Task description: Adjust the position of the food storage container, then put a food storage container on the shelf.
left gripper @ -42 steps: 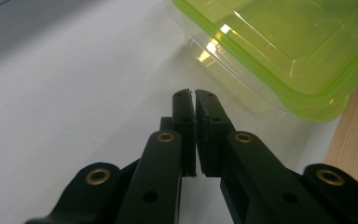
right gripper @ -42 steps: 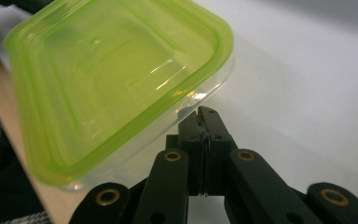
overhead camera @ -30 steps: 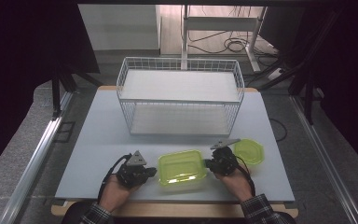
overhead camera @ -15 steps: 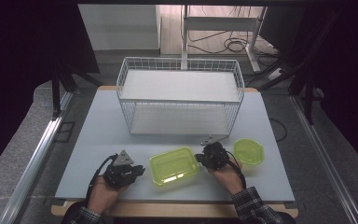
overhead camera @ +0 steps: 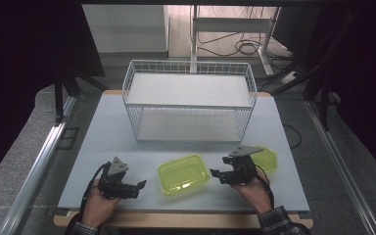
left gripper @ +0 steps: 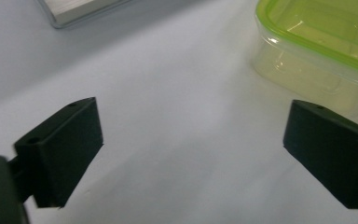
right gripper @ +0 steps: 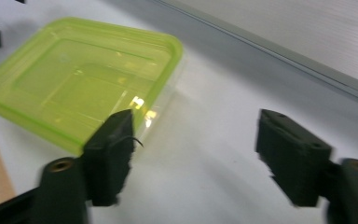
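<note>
so both sets of jaws are spread wide with nothing between them: in the left gripper view the two black pads [left gripper: 60,154] stand far apart over bare table, and it's the same deal in the right gripper view, pads [right gripper: 109,156] wide apart and empty. Using the lime green container [overhead camera: 183,174] as the anchor: the left gripper [overhead camera: 136,187] sits just to its left, clearly apart from it, held in the person's left hand [overhead camera: 100,203]. The right gripper [overhead camera: 216,175] is just to its right, jaws pointing at the container's near right corner, close but I can't tell if they touch; the right hand [overhead camera: 252,188] holding it has a plaid sleeve [overhead camera: 279,223] behind it. The container itself rests flat on the white table [overhead camera: 103,142], lid on, near the front edge. A smaller green lidded tub [overhead camera: 267,157] sits further right of the container, partly hidden behind the right gripper's grey plate. Behind the container, toward the back of the table, stands a white wire basket [overhead camera: 188,100]
</note>
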`<state>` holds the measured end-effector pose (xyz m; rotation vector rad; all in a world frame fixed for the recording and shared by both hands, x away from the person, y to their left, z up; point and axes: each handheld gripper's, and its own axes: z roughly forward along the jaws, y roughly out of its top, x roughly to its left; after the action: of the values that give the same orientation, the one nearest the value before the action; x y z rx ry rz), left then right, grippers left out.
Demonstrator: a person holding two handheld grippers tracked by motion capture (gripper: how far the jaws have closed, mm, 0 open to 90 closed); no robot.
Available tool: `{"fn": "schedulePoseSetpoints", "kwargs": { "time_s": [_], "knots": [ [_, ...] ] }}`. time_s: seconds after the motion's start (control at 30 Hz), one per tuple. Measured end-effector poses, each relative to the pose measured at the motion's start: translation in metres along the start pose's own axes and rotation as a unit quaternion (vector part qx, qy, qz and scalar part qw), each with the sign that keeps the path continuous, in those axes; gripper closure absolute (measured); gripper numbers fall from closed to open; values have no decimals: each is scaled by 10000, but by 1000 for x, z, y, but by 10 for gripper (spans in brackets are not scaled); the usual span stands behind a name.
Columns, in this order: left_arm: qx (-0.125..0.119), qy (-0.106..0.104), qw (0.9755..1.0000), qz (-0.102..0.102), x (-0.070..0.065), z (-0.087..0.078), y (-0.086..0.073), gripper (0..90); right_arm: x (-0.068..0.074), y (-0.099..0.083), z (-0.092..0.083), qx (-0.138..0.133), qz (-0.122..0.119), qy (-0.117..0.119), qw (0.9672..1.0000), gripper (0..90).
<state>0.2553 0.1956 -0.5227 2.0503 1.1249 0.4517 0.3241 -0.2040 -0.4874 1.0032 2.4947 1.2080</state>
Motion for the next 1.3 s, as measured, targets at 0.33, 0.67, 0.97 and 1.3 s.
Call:
{"fn": "schedulePoseSetpoints", "kwargs": {
  "time_s": [0.33,0.67,0.97,1.3],
  "knots": [
    [-302,-139,9992,-213,7,0,-3,0,0,1,2,-182,81,173,9997,59],
    [-65,-90,9999,75,2,7,-3,0,-2,4,10,-137,476,356,9981,25],
    [-128,-88,9998,89,2,7,-3,0,-8,15,14,-208,1003,567,9931,217],
    [-107,-83,9998,144,2,7,-3,2,-13,22,40,213,1507,989,9834,482]
  ]
}}
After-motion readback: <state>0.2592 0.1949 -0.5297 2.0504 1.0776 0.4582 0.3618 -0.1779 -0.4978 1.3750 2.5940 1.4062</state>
